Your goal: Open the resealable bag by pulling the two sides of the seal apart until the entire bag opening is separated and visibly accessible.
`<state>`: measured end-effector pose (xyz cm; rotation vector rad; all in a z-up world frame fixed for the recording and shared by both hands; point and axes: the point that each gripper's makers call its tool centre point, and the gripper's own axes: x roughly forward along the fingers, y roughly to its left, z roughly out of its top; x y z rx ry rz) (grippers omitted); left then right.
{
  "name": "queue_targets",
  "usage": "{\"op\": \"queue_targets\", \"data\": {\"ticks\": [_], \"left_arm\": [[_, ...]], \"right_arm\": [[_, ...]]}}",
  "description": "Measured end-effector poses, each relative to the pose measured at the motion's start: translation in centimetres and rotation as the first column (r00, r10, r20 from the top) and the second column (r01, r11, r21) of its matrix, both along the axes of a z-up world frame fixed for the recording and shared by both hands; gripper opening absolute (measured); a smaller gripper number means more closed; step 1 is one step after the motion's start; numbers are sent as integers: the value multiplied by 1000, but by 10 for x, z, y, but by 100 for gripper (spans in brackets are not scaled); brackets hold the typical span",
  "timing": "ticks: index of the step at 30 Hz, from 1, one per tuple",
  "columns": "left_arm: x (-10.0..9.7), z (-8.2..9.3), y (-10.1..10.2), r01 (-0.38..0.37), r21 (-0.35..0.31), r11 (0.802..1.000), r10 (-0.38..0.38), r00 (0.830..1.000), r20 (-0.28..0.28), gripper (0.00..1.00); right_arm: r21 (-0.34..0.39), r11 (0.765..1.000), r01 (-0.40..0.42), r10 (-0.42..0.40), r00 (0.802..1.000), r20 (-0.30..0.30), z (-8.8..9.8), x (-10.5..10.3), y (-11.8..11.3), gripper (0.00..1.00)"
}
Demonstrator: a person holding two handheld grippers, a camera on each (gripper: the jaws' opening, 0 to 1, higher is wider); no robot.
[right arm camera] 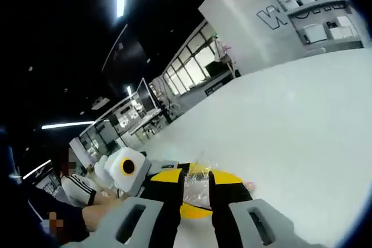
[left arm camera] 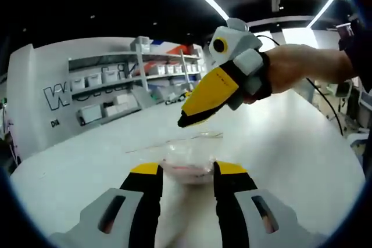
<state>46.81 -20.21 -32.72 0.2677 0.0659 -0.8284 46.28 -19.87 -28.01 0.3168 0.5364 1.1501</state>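
In the left gripper view, the left gripper is rising from 6 o'clock with its jaws parted, and the clear bag is sitting in the gap between the yellow tips; whether the tips are pinching the film I cannot tell. The bag is lying on the white table, its thin top edge running toward 1 o'clock. Just above it, the right gripper is coming in from 2 o'clock in a person's hand, its yellow beak pointing down toward 7 o'clock with the jaws looking pressed together, tip hanging just above the bag's edge. Shelves with bins are standing at 11 o'clock.

In the right gripper view, the right gripper is showing crinkled bag film between its jaws; the left gripper is lying yellow behind it. A seated person is at 8 o'clock.
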Motion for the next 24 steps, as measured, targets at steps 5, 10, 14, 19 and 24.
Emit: {"op": "queue_targets", "data": {"ticks": [5,10,14,19,24], "left_arm": [[0,0,0,-1,13,1000,1,1000,11,34],[-2,1,-1,-2,29,1000,1,1000,27,34],[-2,1,-1,-2,37,999,0,999,36,34],[-3,2,-2,0,44,999,-2,999,42,34],[-3,2,-3,3,51,999,-6,999,51,34]], "right_arm": [[-5,1000,-10,10,1000,-2,-1,-4,2,14],[-4,1000,-14,14,1000,-9,0,-4,4,14],[-1,1000,-22,22,1000,-16,0,-6,9,14],[15,1000,-21,21,999,-38,-3,-7,11,12],[28,999,-20,22,998,-60,-2,-2,11,11]]}}
